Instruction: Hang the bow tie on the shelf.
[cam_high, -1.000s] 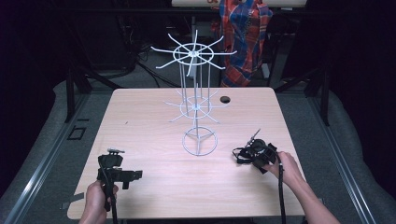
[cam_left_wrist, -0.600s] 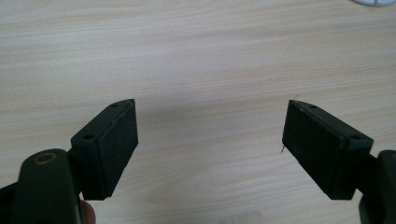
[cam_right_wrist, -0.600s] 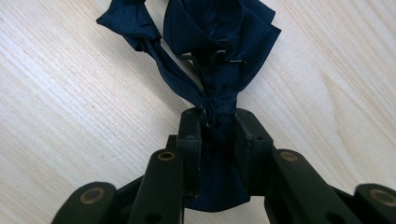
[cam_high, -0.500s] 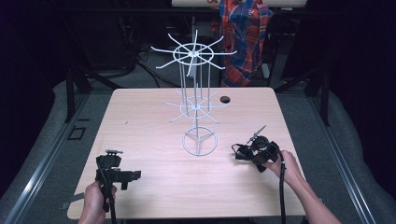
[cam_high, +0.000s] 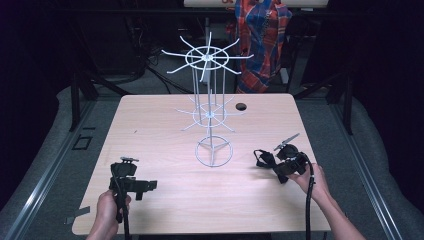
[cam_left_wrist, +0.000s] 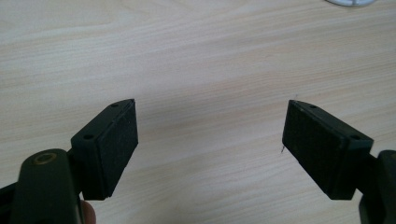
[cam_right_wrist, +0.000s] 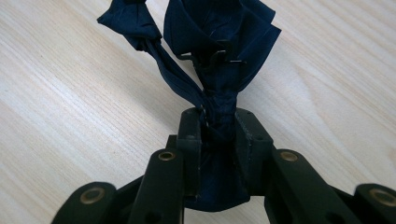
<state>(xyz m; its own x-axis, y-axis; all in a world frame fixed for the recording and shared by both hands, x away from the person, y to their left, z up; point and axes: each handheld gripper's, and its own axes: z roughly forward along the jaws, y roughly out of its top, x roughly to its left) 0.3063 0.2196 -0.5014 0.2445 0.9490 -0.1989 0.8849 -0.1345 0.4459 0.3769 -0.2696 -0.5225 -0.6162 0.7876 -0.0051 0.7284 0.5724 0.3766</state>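
Right gripper (cam_right_wrist: 218, 128) pinches crumpled navy fabric bow (cam_right_wrist: 219, 42); pale woodgrain table (cam_right_wrist: 70, 116).

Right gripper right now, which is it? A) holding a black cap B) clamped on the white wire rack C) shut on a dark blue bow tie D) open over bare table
C: in the right gripper view the right gripper has its jaws pressed on the knot of the dark blue bow tie.
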